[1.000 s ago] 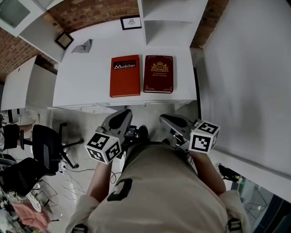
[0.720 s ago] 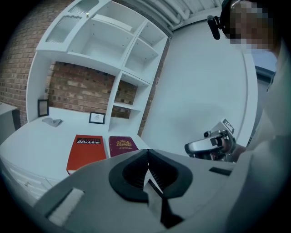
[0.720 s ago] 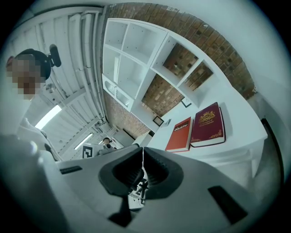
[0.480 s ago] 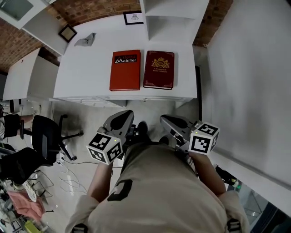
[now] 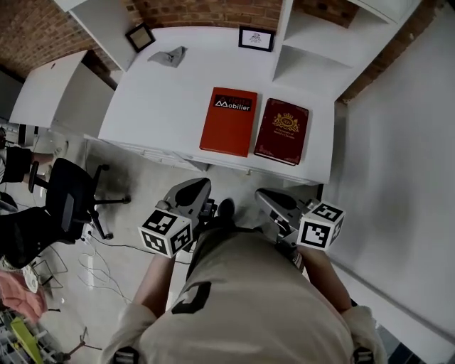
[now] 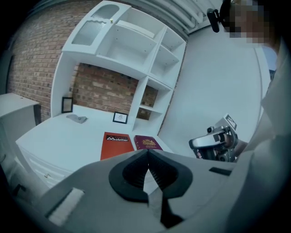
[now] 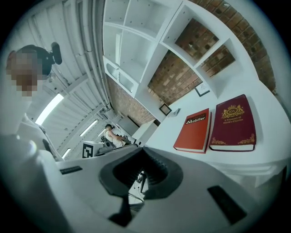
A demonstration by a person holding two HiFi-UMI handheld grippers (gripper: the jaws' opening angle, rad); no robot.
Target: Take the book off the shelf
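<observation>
Left gripper (image 5: 193,190) and right gripper (image 5: 269,197) at the waist, jaws pressed together on nothing | orange book (image 5: 229,121), dark red book (image 5: 283,131) flat on counter (image 5: 163,99) ahead, well beyond the tips | counter has swung sideways in view (person turning, I'd say) | books out of reach.

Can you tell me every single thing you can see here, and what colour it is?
orange-red book: one, orange-red, flat on the desk
dark red book: one, dark red, flat, right beside the orange-red one
desk: one, white, in front of the person
picture frames: two, dark-edged, at the desk's back
crumpled thing: one, grey, between the frames
shelf unit: one, white, at the desk's right end
brick wall: red-brown, behind the desk
office chair: at least one, black, floor at left
left gripper: one, grey, shut, holding nothing
right gripper: one, grey, shut, holding nothing
</observation>
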